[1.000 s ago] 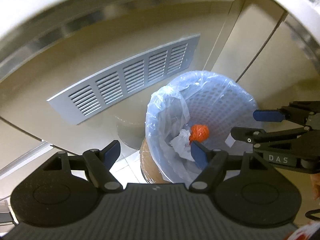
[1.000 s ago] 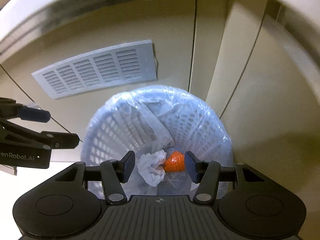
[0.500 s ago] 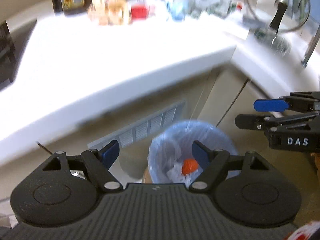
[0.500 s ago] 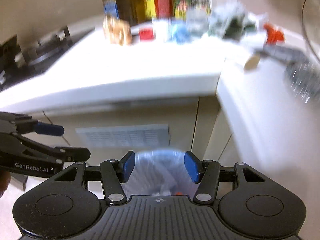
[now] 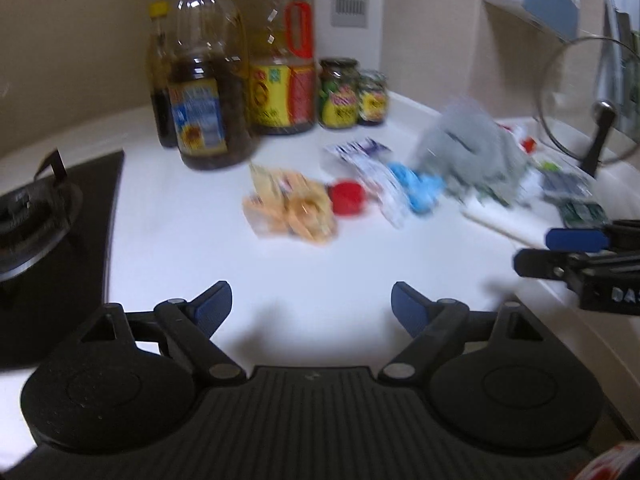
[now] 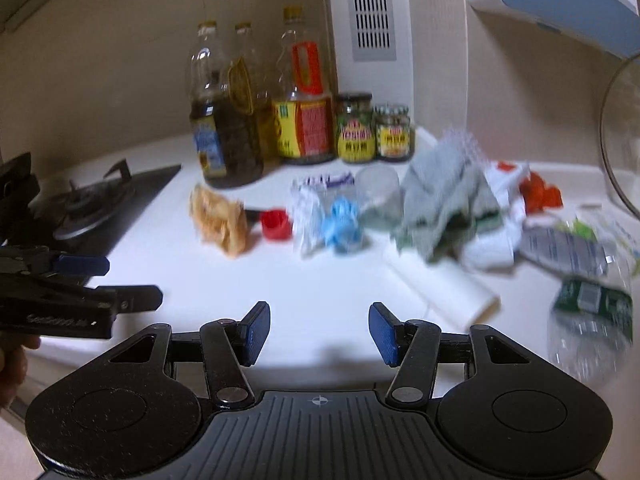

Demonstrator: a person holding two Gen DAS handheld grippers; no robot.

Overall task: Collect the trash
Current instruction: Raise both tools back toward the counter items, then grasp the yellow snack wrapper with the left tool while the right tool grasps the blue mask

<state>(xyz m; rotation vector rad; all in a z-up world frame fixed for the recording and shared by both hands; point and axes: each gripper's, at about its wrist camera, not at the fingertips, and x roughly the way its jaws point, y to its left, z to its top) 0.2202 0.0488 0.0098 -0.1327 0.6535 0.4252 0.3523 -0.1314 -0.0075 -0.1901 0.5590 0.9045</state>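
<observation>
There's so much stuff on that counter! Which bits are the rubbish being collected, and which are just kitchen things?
Rubbish to collect:
- crumpled yellow wrapper
- red cap
- blue glove
- white printed wrapper
- crushed clear bottle

Just lying about:
- oil bottles
- two jars
- gas stove
- glass lid

White counter (image 5: pixel 168 248), red cap (image 5: pixel 347 197), blue crumpled glove (image 6: pixel 342 220) — grey-green cloth (image 6: pixel 444 196), black stove (image 5: pixel 48 240).

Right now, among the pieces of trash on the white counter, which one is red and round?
The red bottle cap, lying between the yellowish crumpled wrapper and the blue crumpled piece. It is the only small, round one; the others are crumpled and shapeless.
</observation>
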